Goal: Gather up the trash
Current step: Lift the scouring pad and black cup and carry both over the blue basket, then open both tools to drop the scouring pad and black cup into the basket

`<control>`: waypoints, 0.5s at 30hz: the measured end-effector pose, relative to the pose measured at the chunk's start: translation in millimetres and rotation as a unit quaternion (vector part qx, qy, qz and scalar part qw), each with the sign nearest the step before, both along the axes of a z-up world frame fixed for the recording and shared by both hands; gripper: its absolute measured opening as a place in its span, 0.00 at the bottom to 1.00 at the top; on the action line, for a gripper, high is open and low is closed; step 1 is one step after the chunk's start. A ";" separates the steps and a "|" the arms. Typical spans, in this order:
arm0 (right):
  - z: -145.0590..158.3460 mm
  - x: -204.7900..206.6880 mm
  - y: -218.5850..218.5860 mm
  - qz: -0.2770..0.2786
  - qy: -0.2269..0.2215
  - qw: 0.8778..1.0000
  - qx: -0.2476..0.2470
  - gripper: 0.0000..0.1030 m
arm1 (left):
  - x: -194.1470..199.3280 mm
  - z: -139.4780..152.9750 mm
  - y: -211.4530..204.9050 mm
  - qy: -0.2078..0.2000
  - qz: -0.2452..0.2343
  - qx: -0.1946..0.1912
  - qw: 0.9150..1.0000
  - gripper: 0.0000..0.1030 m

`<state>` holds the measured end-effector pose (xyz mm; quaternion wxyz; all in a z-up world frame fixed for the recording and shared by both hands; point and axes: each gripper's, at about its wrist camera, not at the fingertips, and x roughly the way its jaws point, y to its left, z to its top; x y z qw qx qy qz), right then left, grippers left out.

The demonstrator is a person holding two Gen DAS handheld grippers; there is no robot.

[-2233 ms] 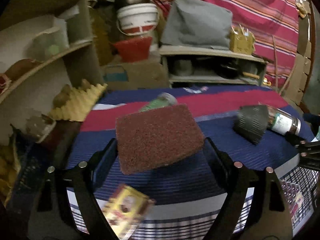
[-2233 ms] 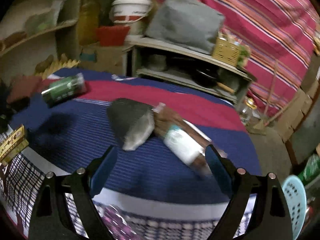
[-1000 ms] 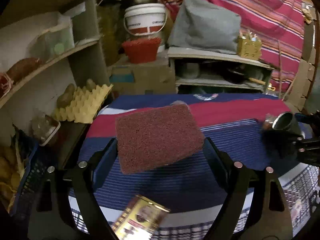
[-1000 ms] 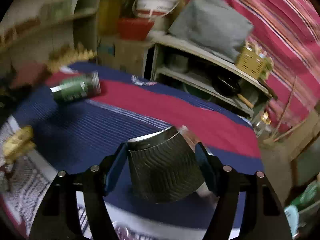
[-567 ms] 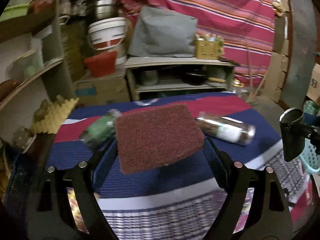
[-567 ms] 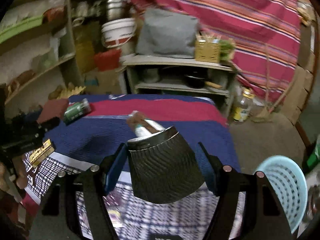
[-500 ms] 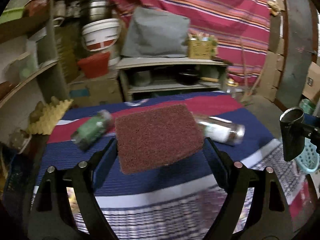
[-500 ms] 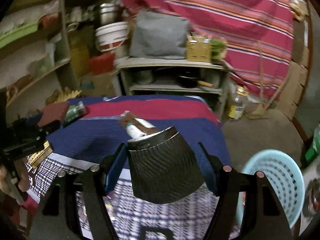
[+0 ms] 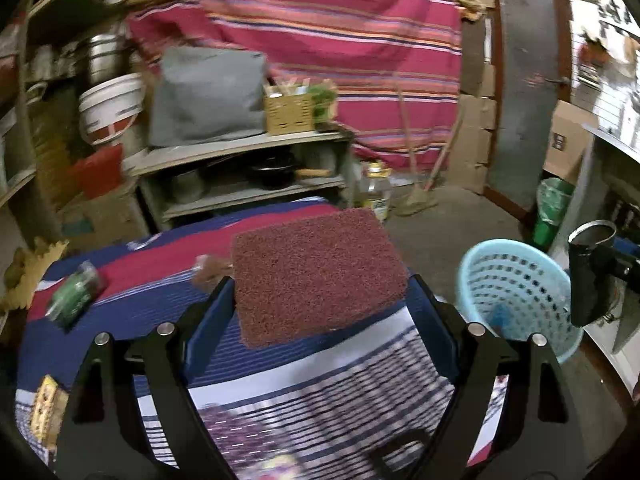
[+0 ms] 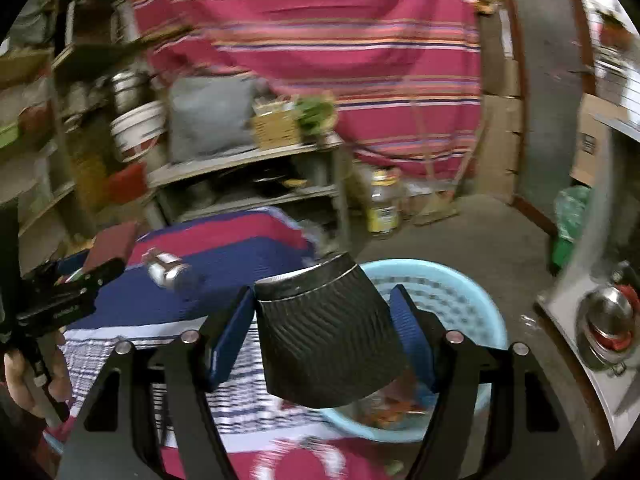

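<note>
My left gripper (image 9: 320, 300) is shut on a flat dark red scouring pad (image 9: 316, 272), held above the striped cloth of the table (image 9: 248, 364). My right gripper (image 10: 324, 336) is shut on a black ribbed paper cup (image 10: 326, 328), held above the near rim of a light blue plastic basket (image 10: 460, 292) on the floor. The basket (image 9: 516, 288) and the held cup (image 9: 590, 276) also show at the right of the left wrist view. A green can (image 9: 74, 294), a brown bottle (image 10: 166, 268) and a yellow packet (image 9: 46, 412) lie on the table.
A grey shelf unit (image 9: 244, 184) with pots stands behind the table. A yellow-labelled jar (image 10: 382, 204) and a green bag (image 9: 554, 208) sit on the concrete floor. A metal appliance (image 10: 604, 320) is close on the right. A striped curtain hangs behind.
Both grippers have swung right, away from the table toward the floor. The blue basket has come into view, and the cup now hangs over its rim. Both grips are unchanged.
</note>
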<state>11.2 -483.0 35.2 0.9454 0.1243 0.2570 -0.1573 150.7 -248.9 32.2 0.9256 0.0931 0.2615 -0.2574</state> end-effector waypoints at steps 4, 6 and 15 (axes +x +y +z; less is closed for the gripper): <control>-7.8 -24.4 -32.6 -0.041 -0.005 0.999 -0.001 0.67 | -16.1 -9.0 -43.2 -0.002 -0.032 0.000 0.999 0.81; -13.7 -32.4 -43.4 -0.055 -0.007 0.998 -0.003 0.67 | -25.8 -15.9 -67.6 -0.004 -0.051 0.003 0.999 0.81; -47.2 -47.1 -86.2 -0.085 -0.002 0.996 0.017 0.67 | -44.3 -54.2 -148.6 -0.003 -0.106 0.031 0.994 0.81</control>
